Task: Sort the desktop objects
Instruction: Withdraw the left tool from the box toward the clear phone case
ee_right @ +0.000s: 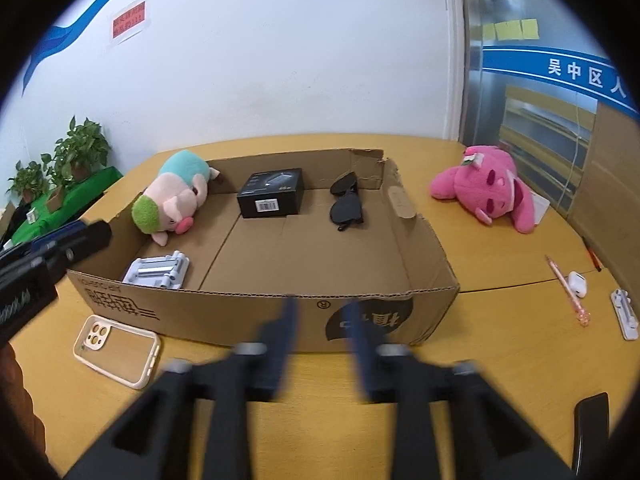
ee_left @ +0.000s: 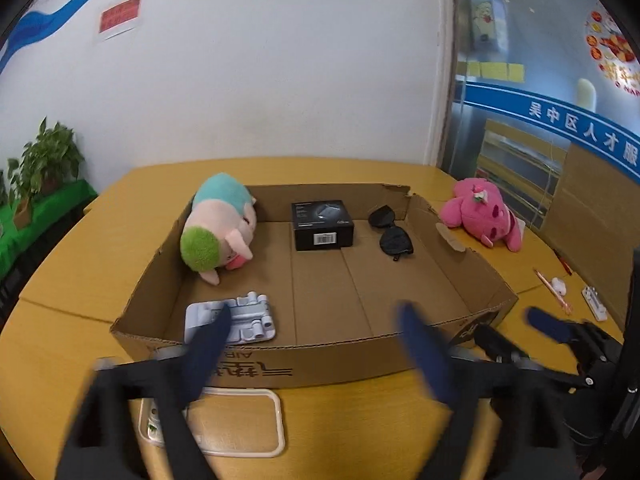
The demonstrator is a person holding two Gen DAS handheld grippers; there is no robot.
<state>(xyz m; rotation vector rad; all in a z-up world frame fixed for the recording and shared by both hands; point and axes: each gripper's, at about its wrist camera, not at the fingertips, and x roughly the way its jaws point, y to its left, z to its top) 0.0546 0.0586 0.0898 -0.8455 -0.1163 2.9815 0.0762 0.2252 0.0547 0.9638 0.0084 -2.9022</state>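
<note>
Cardboard dominates your left wrist view: a shallow open box [ee_left: 360, 280] sits mid-frame on the yellow table [ee_left: 80, 264]. Inside it, a pig plush [ee_left: 218, 226] lies at upper left, a black carton [ee_left: 322, 225] at upper centre, sunglasses [ee_left: 390, 234] to its right, and a white phone stand [ee_left: 232, 322] at lower left. Your left gripper [ee_left: 316, 340] stands wide open at lower centre, nothing between its blurred blue fingers [ee_left: 424, 352]. A clear phone case [ee_left: 224, 420] lies on the table below the box. A pink plush [ee_left: 484, 218] rests outside, at right. Your right gripper [ee_left: 516, 332] shows at lower right, jaws apart and empty.

Turning to the right wrist view, the box [ee_right: 280, 316] again fills mid-frame. Your right gripper [ee_right: 322, 320] is open at lower centre, holding nothing, in front of the box's near wall. The phone case [ee_right: 120, 350] lies at lower left. At right lie the pink plush [ee_right: 488, 192], a pen [ee_right: 566, 288], an earbud case [ee_right: 578, 282] and a white strip [ee_right: 626, 314]. Your left gripper [ee_right: 64, 240] enters at the left edge.
</note>
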